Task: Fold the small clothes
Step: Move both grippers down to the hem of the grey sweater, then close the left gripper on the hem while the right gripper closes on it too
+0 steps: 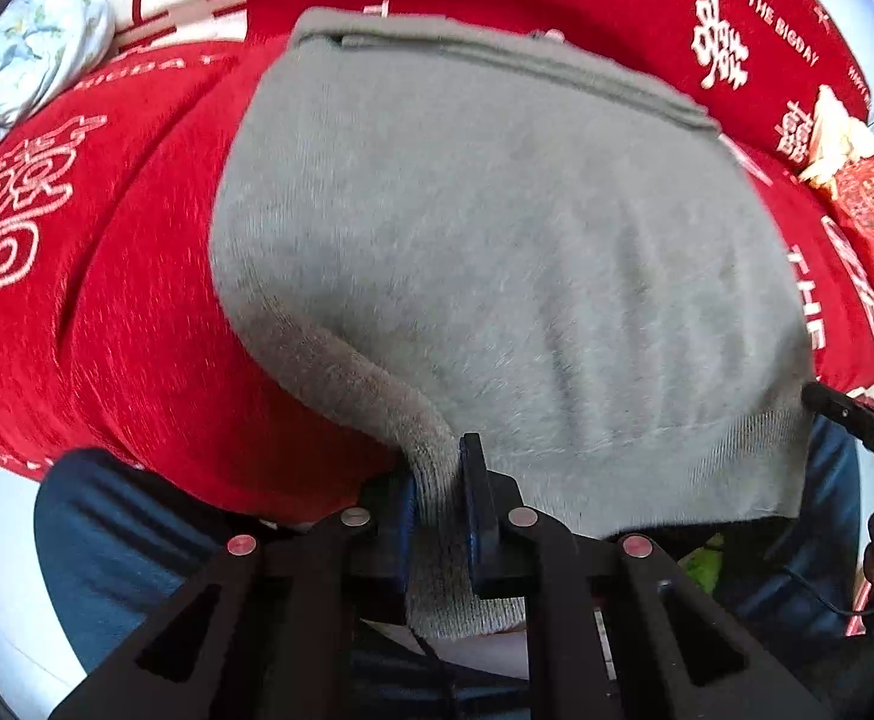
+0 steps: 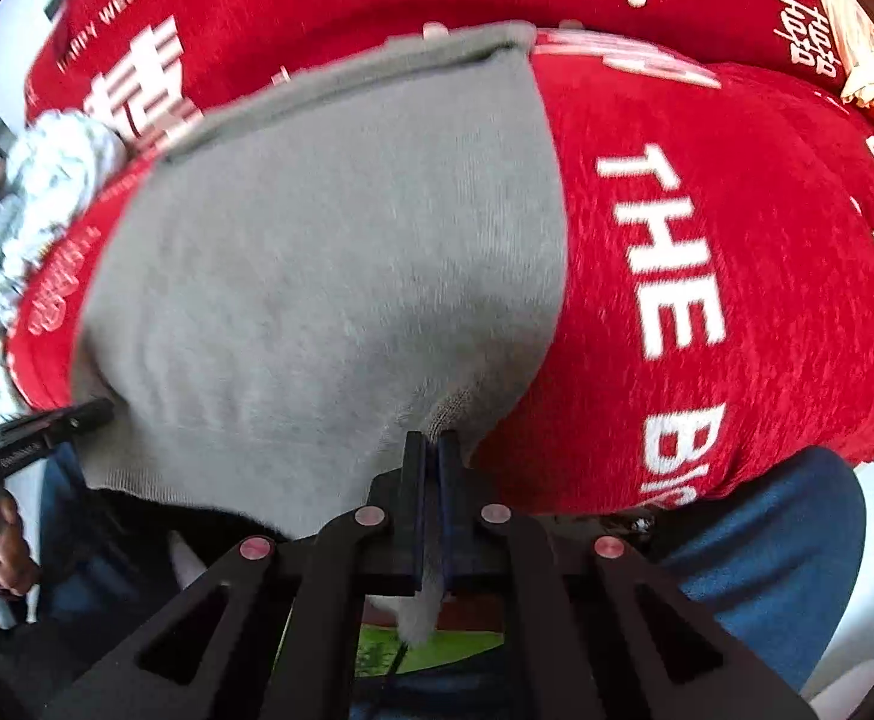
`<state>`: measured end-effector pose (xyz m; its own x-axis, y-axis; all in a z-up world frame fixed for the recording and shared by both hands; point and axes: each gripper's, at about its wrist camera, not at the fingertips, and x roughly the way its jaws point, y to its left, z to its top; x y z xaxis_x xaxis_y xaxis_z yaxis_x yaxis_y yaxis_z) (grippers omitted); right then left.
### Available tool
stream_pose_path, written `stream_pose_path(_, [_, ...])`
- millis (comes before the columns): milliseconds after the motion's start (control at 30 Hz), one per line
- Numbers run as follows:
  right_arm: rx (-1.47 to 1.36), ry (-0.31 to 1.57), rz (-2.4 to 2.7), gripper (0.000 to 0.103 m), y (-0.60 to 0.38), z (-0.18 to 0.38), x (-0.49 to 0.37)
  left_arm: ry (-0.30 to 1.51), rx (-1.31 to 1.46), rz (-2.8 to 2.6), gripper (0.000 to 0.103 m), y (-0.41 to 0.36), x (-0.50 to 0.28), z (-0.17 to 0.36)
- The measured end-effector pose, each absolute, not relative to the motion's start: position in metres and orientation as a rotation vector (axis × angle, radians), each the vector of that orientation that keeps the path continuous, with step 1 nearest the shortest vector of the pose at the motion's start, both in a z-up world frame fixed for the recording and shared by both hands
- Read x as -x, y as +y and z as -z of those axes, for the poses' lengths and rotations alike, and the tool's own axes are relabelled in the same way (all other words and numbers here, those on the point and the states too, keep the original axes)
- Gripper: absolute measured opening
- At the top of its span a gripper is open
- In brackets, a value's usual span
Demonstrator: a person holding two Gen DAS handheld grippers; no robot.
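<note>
A grey knit garment (image 1: 497, 228) lies spread on a red cloth with white lettering (image 1: 107, 300). My left gripper (image 1: 440, 480) is shut on the garment's near left ribbed corner. My right gripper (image 2: 431, 450) is shut on the near right corner of the same garment (image 2: 329, 252). The near hem hangs between the two grippers off the cloth's front edge. The right gripper's tip shows in the left wrist view (image 1: 827, 399), and the left gripper's tip shows in the right wrist view (image 2: 86, 414). The garment's far edge is a folded band (image 1: 497, 54).
A white floral bundle (image 1: 29, 60) lies at the far left of the red cloth (image 2: 737, 240). A red patterned packet with a pale item (image 1: 857, 180) sits at the far right. The person's blue-jeaned legs (image 1: 107, 540) are below the front edge.
</note>
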<state>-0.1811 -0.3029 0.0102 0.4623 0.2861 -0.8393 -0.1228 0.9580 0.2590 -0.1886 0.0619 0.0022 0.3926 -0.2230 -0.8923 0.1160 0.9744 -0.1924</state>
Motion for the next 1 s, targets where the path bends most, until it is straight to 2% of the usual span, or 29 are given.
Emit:
stream_pose_path(200, [-0.255,0.929,-0.323,0.002,-0.311,-0.041,0.177,1.043,0.150,0.233,0.015,0.079,0.177,-0.036])
stream_pose_path(400, [-0.283,0.791,-0.295,0.002,-0.290,-0.077,0.119,0.943,0.217,0.206,0.015,0.083,0.130,-0.068])
stream_pose_path(600, [-0.379,0.915,-0.282,0.005,-0.296,-0.053,0.100,1.032,0.230,0.157,0.015,0.076,0.091,-0.037])
stream_pose_path(633, [-0.385,0.931,-0.282,0.009,-0.301,-0.048,0.107,1.037,0.234,0.159,0.015,0.076,0.090,-0.034])
stream_pose_path(667, [-0.384,0.951,-0.281,0.028,-0.304,-0.041,0.117,1.035,0.237,0.164,0.015,0.077,0.091,-0.033])
stream_pose_path(700, [-0.384,0.973,-0.278,0.056,-0.308,-0.034,0.130,1.032,0.238,0.167,0.015,0.078,0.092,-0.033])
stream_pose_path(767, [-0.423,1.044,-0.259,0.083,-0.320,-0.016,0.155,1.030,0.248,0.174,0.015,0.080,0.092,-0.034])
stream_pose_path(1000, [-0.776,1.240,-0.292,0.084,-0.338,0.048,0.183,1.024,0.234,0.174,0.015,0.077,0.093,-0.039])
